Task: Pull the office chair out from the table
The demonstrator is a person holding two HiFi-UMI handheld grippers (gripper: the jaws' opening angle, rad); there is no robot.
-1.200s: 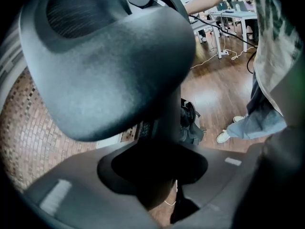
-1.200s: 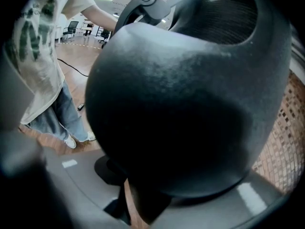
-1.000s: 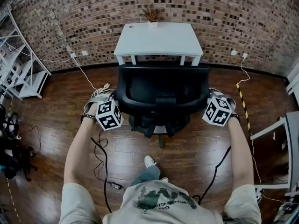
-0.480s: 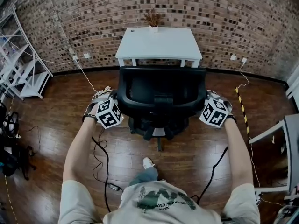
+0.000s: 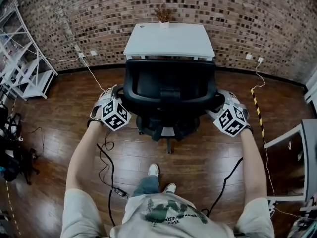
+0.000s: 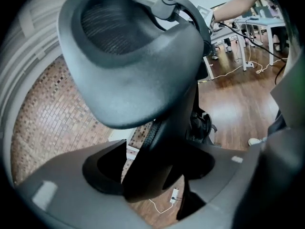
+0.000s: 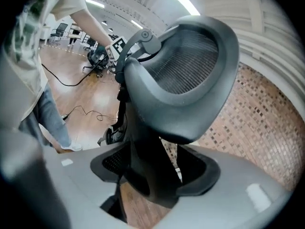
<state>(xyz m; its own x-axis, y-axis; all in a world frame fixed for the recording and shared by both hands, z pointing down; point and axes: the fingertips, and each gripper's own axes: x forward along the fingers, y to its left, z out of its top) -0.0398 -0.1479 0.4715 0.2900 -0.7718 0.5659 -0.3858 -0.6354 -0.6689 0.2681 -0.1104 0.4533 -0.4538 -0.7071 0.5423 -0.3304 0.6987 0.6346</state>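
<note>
Chair: the black office chair (image 5: 168, 95) sits on the wood floor (image 5: 198, 157) right in front of the white worktop (image 5: 169, 41), backrest toward the person. The backrest top covers the worktop's near edge, so no idea if the seat is tucked under.
Left tongs: the left tongs (image 5: 118, 91) are at the backrest's left edge. The jaws have just been opening and now stand wide, with the dark frame edge between them and a gap beside it, so not clamped.
Right tongs: the right tongs (image 5: 218, 101) are pretty much the same on the right edge, just been opening, apart around the frame, no squeeze.
Worktop: up against the brick wall (image 5: 237, 14), little dried plant (image 5: 163, 15) at the back.
Off to the side: white shelving rack (image 5: 25, 68) on the left.
</note>
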